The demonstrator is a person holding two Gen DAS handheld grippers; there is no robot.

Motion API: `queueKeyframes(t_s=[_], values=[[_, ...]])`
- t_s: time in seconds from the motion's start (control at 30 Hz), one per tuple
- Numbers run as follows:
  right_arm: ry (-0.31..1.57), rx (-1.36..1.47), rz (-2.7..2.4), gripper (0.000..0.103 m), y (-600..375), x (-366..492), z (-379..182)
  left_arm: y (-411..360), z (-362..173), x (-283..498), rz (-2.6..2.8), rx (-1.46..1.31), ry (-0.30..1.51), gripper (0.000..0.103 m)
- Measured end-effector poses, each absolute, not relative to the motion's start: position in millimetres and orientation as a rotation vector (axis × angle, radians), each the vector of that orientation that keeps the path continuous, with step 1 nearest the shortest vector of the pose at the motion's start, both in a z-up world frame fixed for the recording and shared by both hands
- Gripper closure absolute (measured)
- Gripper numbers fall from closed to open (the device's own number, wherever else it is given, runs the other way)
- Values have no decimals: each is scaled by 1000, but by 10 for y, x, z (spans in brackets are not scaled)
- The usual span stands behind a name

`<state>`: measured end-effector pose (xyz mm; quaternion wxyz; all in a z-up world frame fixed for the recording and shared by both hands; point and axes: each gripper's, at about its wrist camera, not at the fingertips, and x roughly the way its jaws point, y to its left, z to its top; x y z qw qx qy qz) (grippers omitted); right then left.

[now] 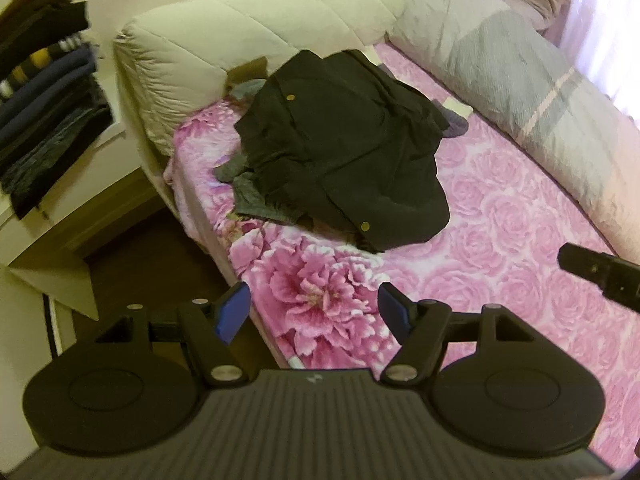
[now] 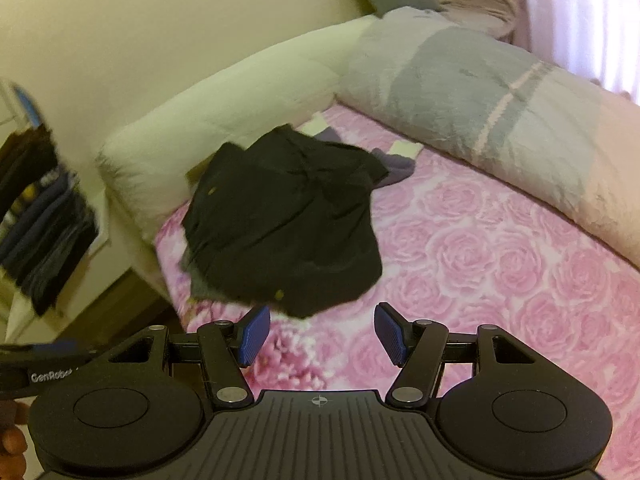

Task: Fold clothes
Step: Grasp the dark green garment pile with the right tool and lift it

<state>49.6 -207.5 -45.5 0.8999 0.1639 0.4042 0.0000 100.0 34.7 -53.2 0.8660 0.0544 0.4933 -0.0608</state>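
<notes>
Your left gripper (image 1: 314,312) hangs over the near edge of the bed (image 1: 500,240), blue pads (image 1: 232,312) spread wide with nothing between them; only the pink rose-print cover shows in the gap. Your right gripper (image 2: 322,334) is likewise spread and empty, pads (image 2: 390,334) apart over the same cover.

The black garment (image 1: 344,148) lies in a rumpled heap on the bed, at 12 o'clock from the left gripper and well apart from it. Two brass-coloured buttons show on it. From the right wrist view the same garment (image 2: 284,216) sits at 11 o'clock, its near hem just beyond the pad tips; contact is not shown. Grey clothes (image 1: 256,198) stick out from under its left edge.

A cream quilted bolster (image 1: 224,52) runs along the head of the bed at 11 o'clock. A grey and pink striped duvet (image 1: 520,68) is rolled along the far side at 2 o'clock. Stacked dark folded clothes (image 1: 44,92) sit on a shelf at 10 o'clock.

The right gripper's tip (image 1: 600,276) enters the left wrist view at 3 o'clock. Both views are slightly blurred.
</notes>
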Motion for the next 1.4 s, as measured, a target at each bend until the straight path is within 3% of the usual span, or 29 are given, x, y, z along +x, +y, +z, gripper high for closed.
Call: queueKeyframes(t_s=[0.63, 1.4], values=[[1115, 179, 62, 42, -1468, 2074, -1563, 1022, -1387, 2846, -182, 33, 1198, 36], [1259, -61, 247, 42, -866, 2924, -2637, 995, -2269, 3842, -223, 12, 1298, 36]])
